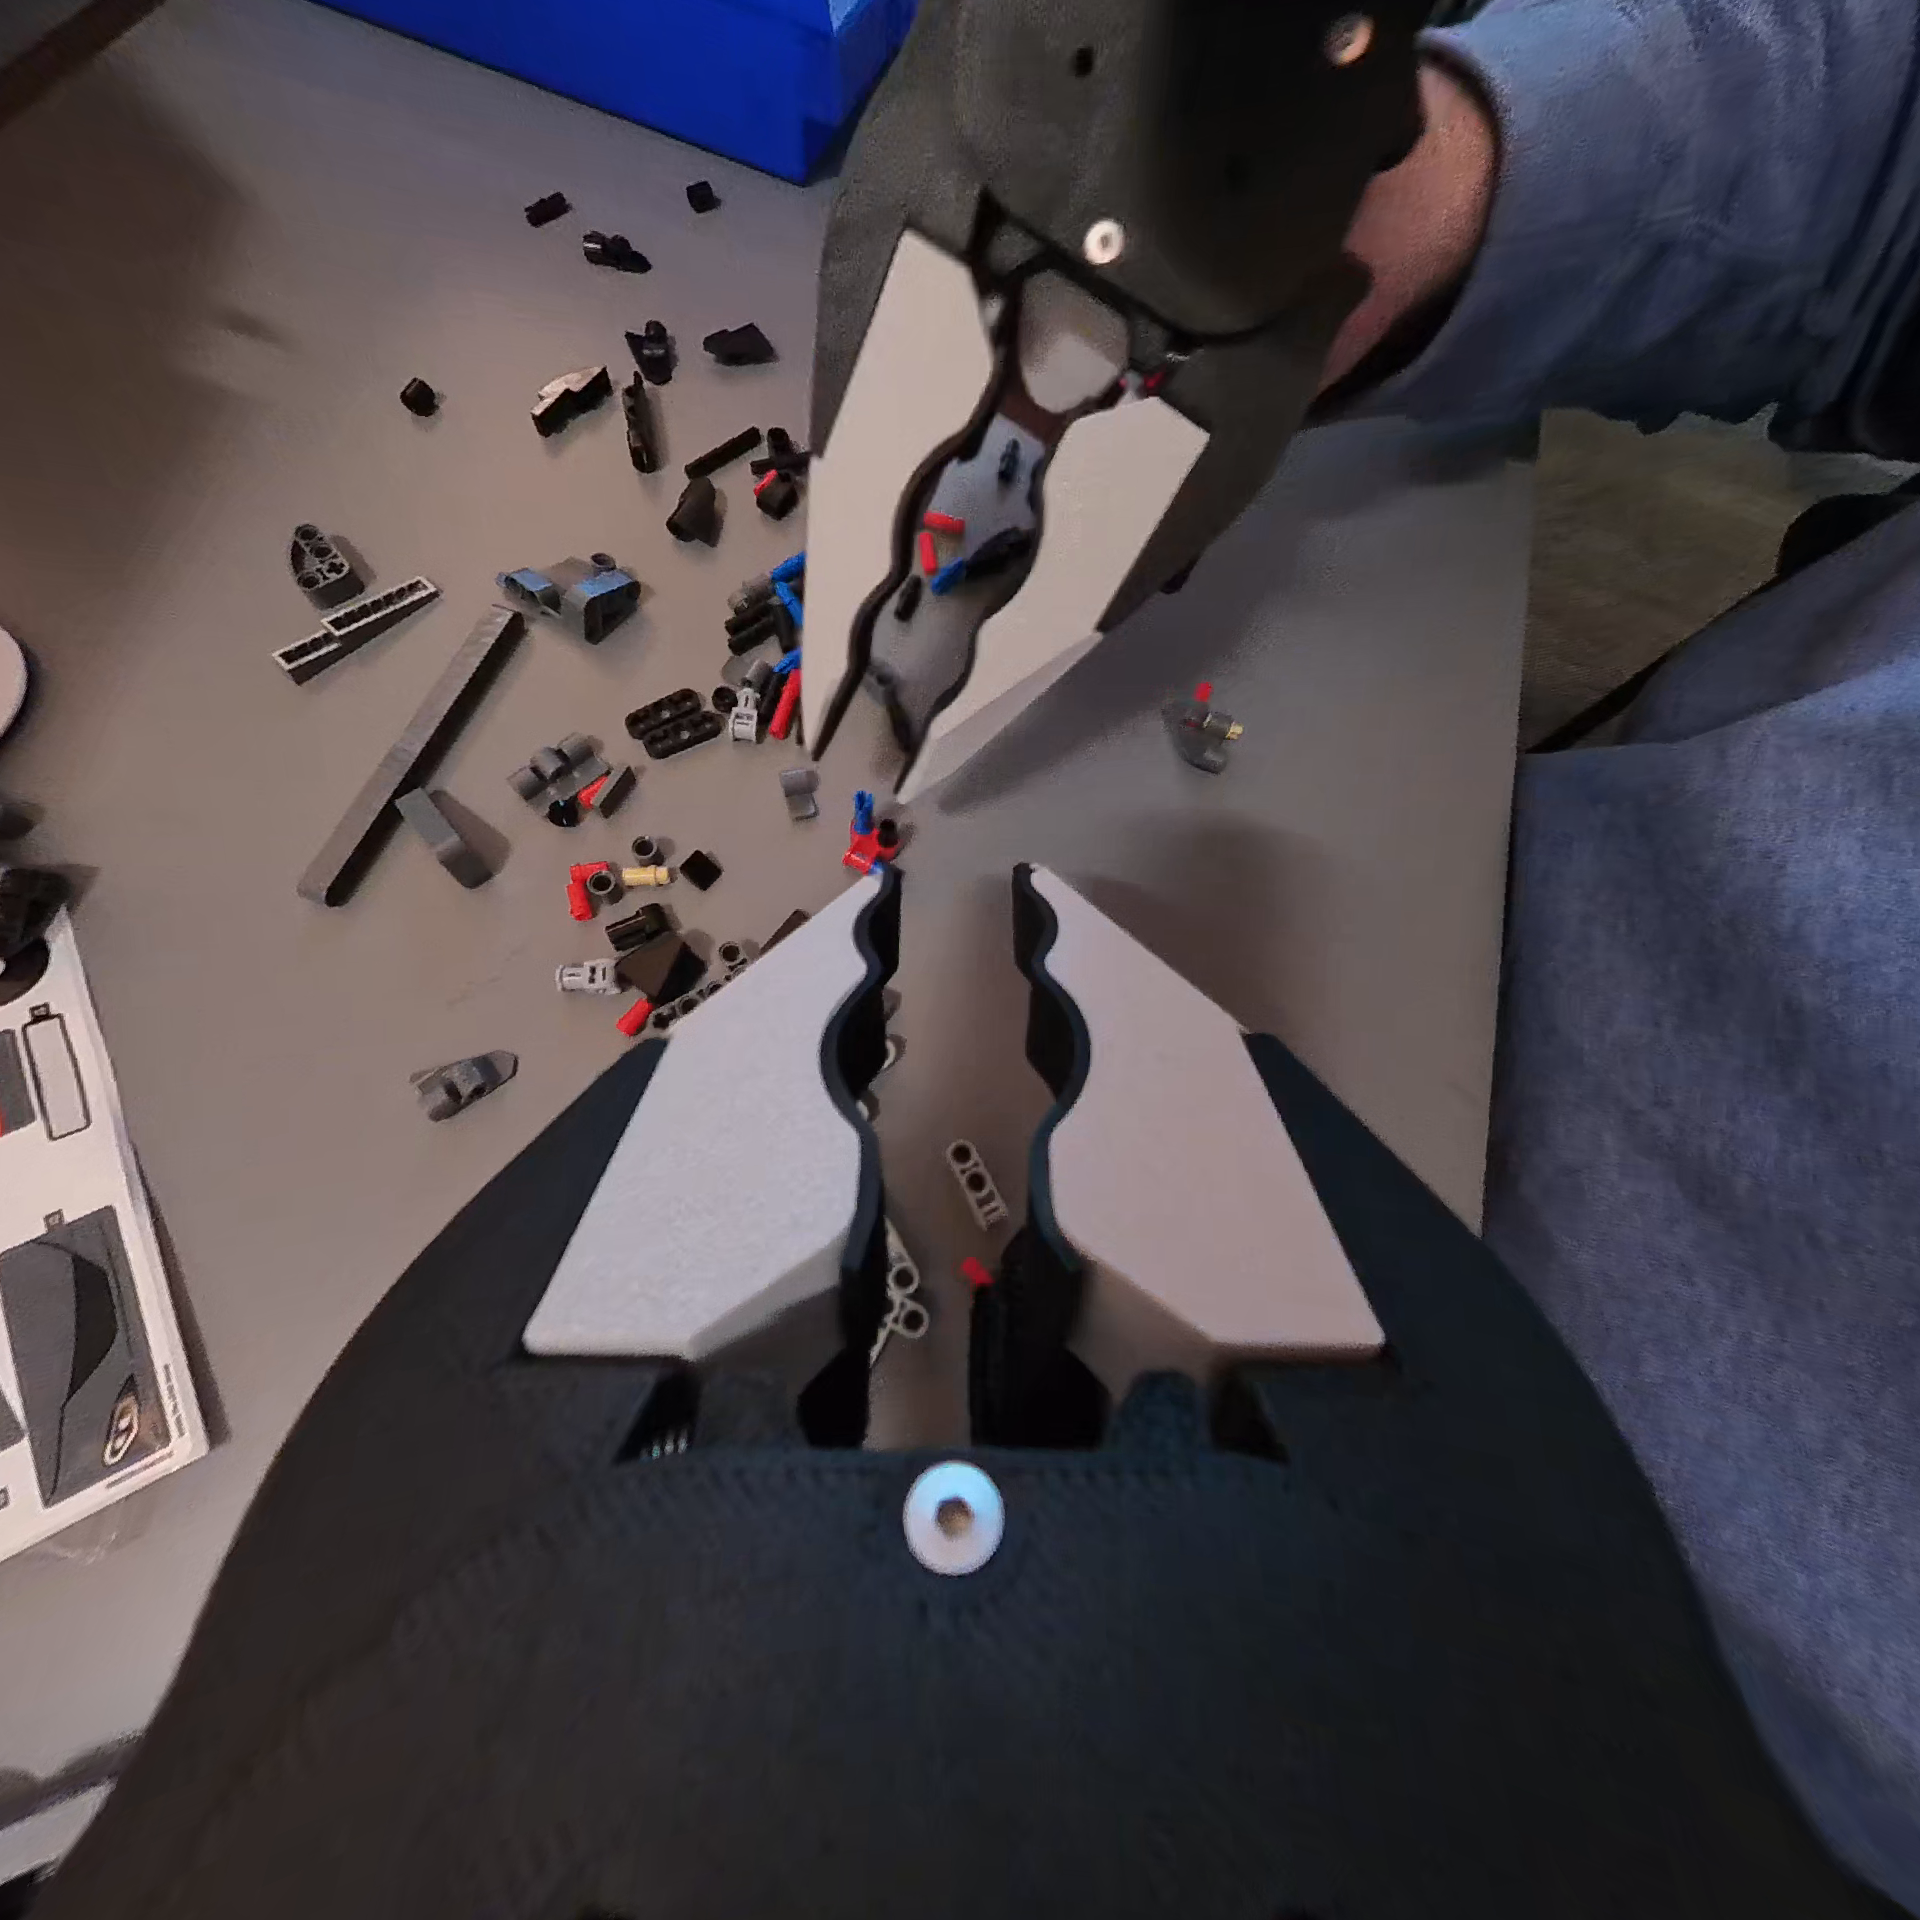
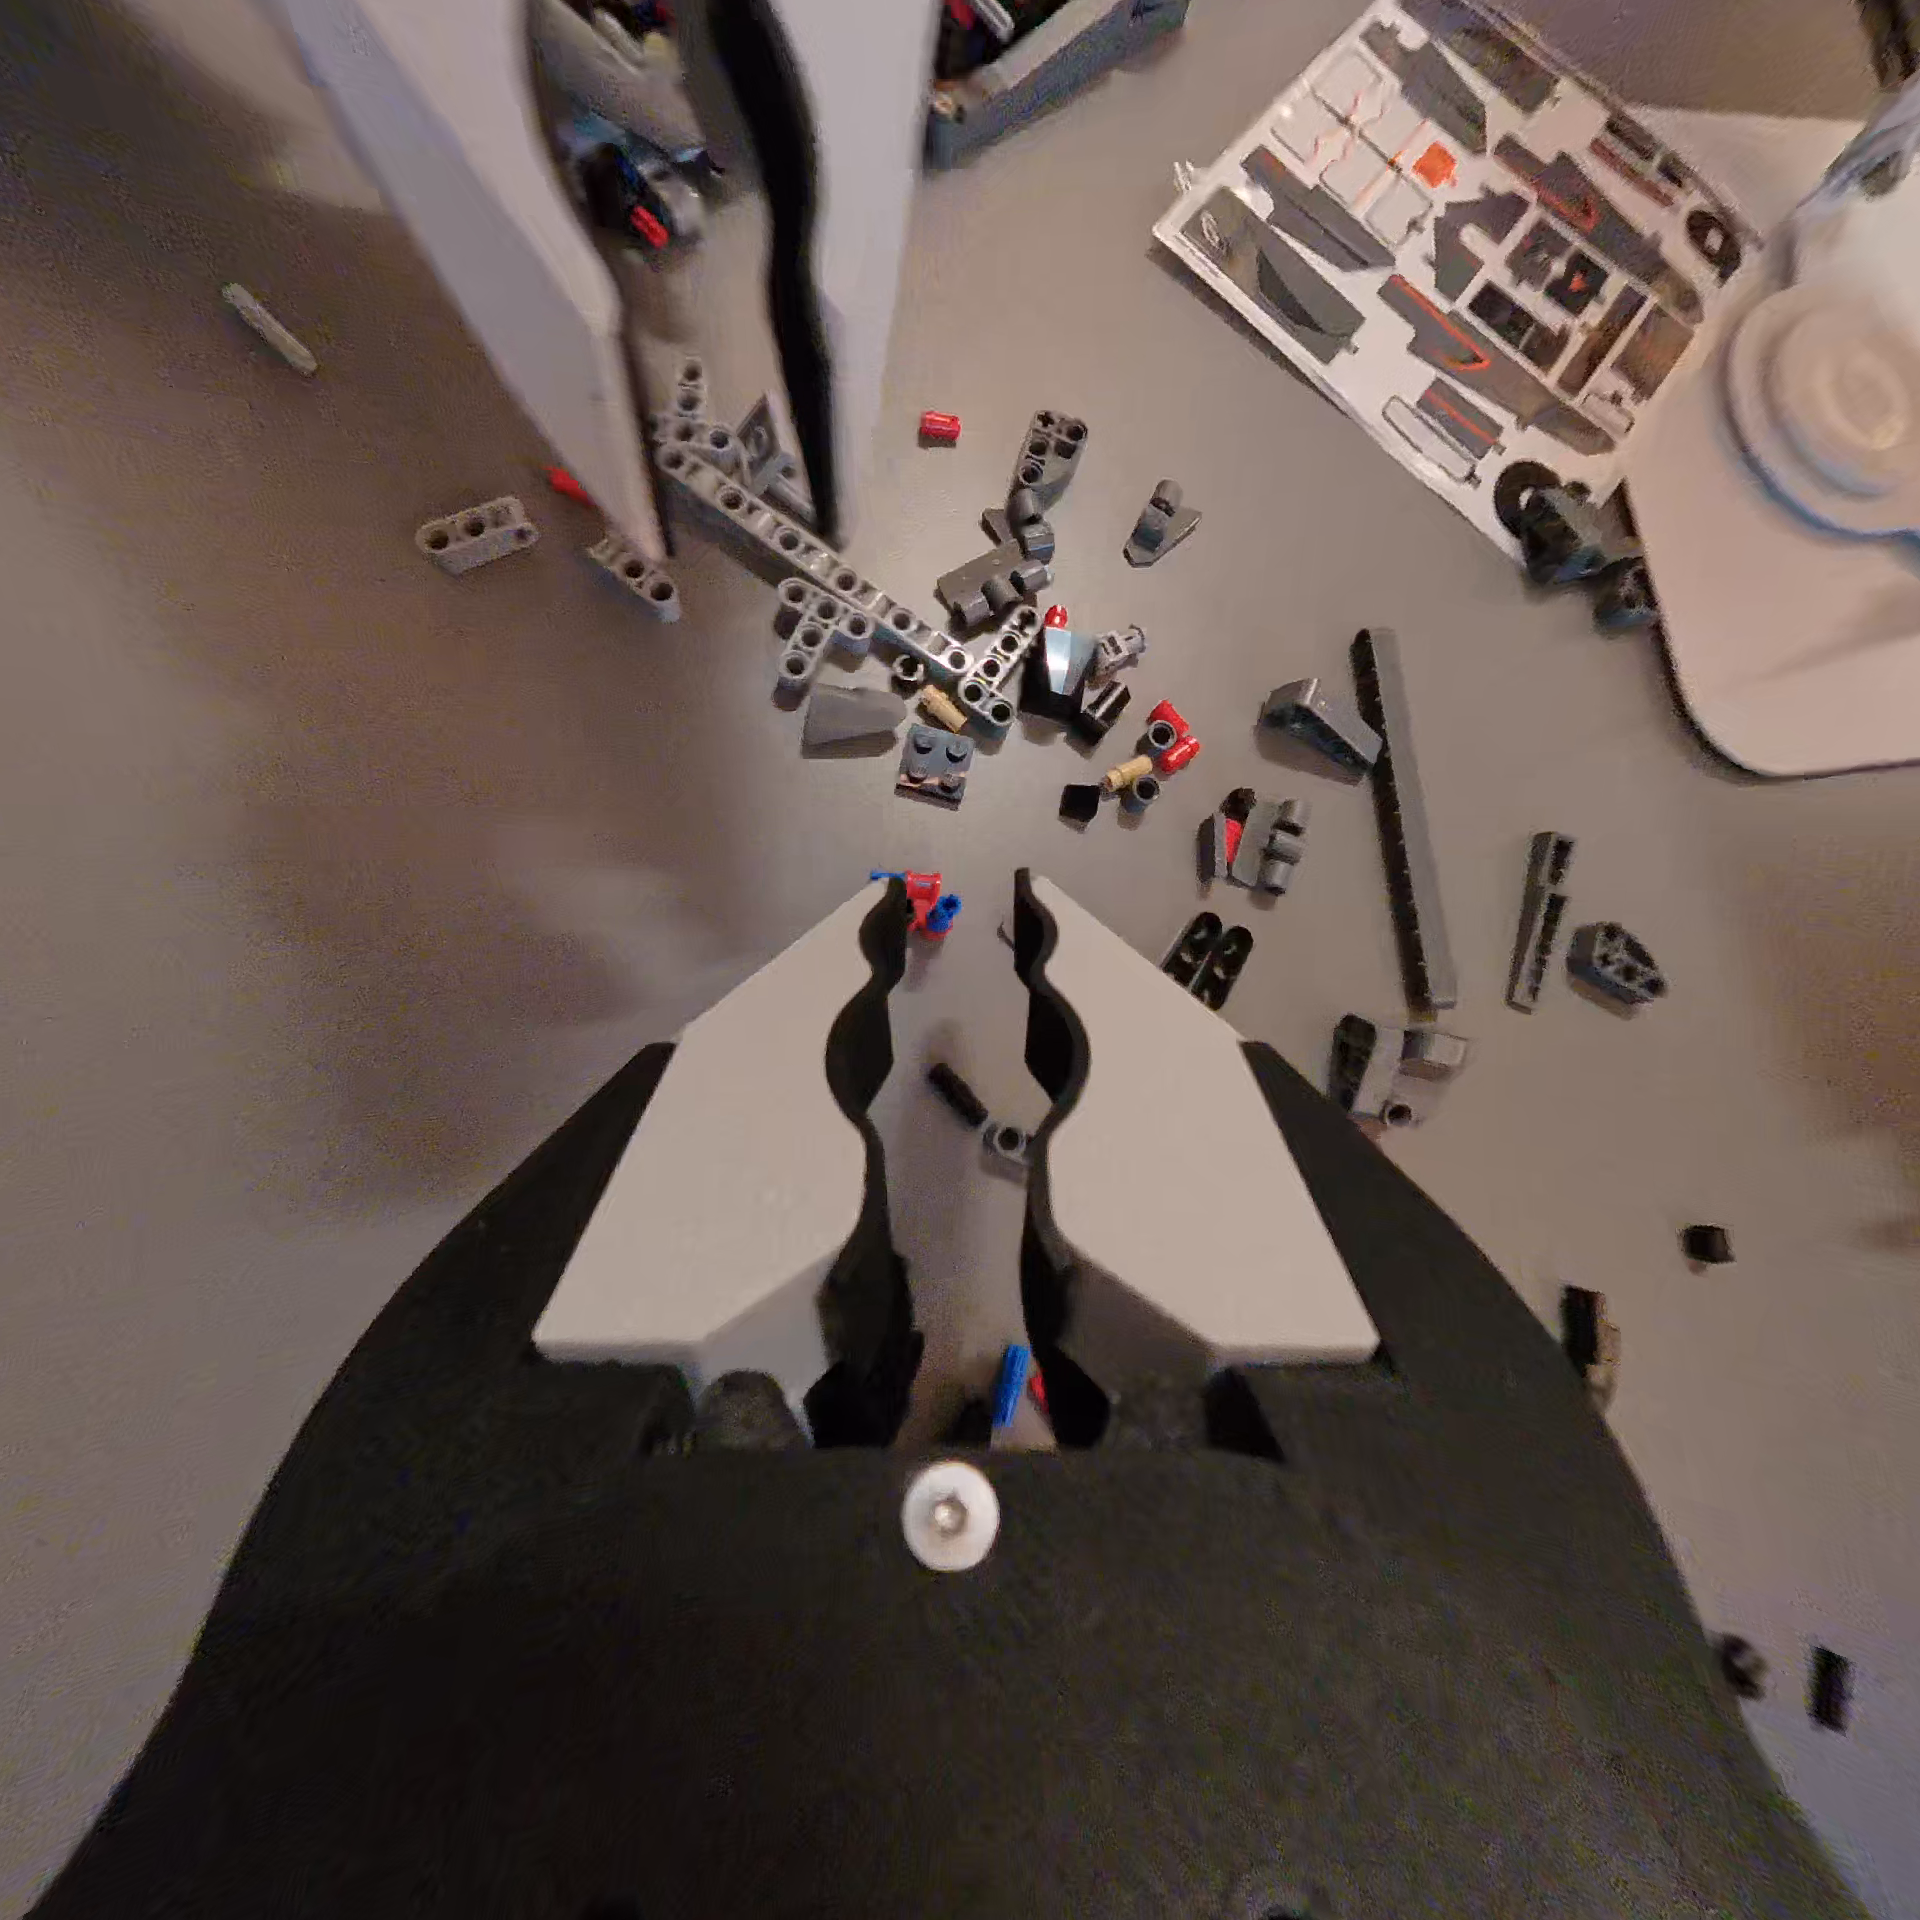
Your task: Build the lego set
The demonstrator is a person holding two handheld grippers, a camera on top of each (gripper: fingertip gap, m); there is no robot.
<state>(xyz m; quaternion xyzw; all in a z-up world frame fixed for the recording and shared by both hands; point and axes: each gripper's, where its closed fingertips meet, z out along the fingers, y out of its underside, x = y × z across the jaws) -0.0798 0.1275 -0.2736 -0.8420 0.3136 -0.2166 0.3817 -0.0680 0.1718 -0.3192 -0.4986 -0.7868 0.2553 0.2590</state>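
Loose lego pieces, black, grey, red and blue, lie scattered on the grey table (image 1: 208, 312). A small red and blue connector piece (image 1: 868, 836) lies on the table between the two grippers' tips. In the right wrist view it (image 2: 925, 899) lies just inside the tip of my right gripper's left finger. My right gripper (image 2: 953, 883) is open and empty; it also shows from above in the left wrist view (image 1: 862, 774). My left gripper (image 1: 951, 878) is open and empty, facing it; its fingers (image 2: 488, 260) show at the upper left of the right wrist view.
A pile of grey holed beams (image 2: 831, 592) and a long grey beam (image 1: 416, 748) lie nearby. A small grey assembly with red and yellow pins (image 1: 1200, 727) sits near the table's edge (image 1: 1507, 831). A sticker sheet (image 2: 1455, 260), a white object (image 2: 1829, 416) and a blue box (image 1: 675, 73) lie around.
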